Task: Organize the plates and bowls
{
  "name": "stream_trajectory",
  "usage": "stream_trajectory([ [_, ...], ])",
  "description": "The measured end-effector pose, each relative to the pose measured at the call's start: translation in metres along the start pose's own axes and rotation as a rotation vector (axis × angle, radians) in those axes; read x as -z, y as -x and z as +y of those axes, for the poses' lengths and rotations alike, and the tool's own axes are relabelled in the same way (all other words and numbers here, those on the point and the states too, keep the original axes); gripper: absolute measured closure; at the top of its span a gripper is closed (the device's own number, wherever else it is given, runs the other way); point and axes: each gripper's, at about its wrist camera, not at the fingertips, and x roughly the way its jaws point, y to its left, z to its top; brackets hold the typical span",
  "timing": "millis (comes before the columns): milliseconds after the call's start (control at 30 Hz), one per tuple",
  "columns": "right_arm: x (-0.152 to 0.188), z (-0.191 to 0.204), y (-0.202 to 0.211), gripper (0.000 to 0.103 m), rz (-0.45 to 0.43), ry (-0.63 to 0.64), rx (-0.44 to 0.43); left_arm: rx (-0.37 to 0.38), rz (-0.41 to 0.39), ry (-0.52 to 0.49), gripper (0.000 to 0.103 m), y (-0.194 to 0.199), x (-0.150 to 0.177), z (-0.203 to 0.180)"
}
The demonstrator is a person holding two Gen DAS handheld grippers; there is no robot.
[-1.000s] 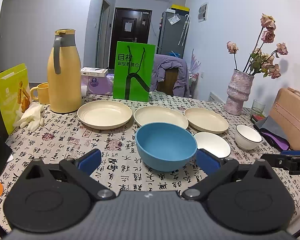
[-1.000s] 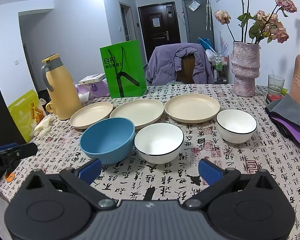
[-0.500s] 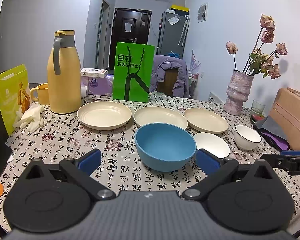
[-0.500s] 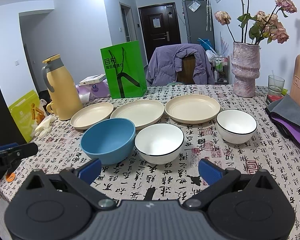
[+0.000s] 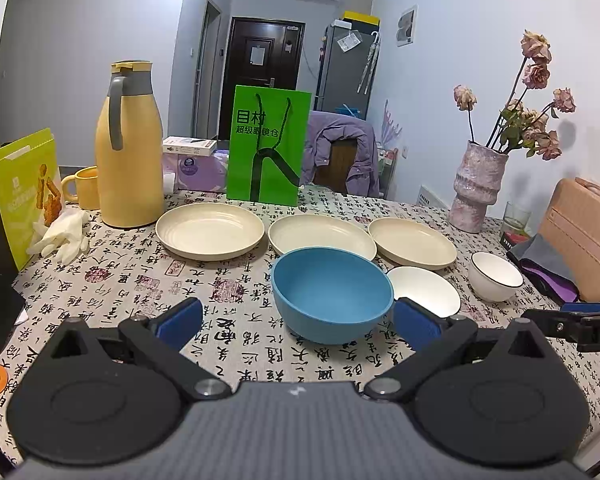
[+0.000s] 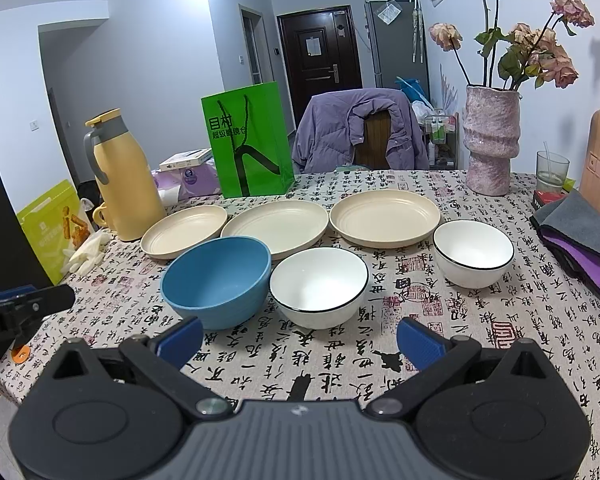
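Note:
Three cream plates stand in a row across the table: the left plate (image 5: 210, 230) (image 6: 184, 230), the middle plate (image 5: 320, 234) (image 6: 276, 226) and the right plate (image 5: 412, 242) (image 6: 384, 216). In front of them sit a blue bowl (image 5: 332, 294) (image 6: 218, 280), a white bowl (image 5: 424, 290) (image 6: 318, 286) and a smaller white bowl (image 5: 496, 280) (image 6: 474, 252). My left gripper (image 5: 298, 322) is open just short of the blue bowl. My right gripper (image 6: 300, 338) is open in front of the white bowl. Neither holds anything.
A yellow jug (image 5: 128, 150), yellow mug (image 5: 82, 186), white gloves (image 5: 66, 232) and a snack bag (image 5: 26, 192) stand at the left. A green paper bag (image 5: 268, 150) is behind the plates. A pink vase (image 6: 490, 140), a glass (image 6: 552, 170) and folded cloths (image 6: 580, 234) are at the right.
Both views have barely shifted; the bowls and plates stay where they were and both grippers remain open.

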Motion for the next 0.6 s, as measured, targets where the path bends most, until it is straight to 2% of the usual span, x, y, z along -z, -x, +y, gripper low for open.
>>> stream_trajectory([
  [600, -0.0001, 0.0002, 0.0002, 0.0, -0.002, 0.001, 0.0, -0.001, -0.001, -0.001, 0.0, 0.0003, -0.001, 0.0011],
])
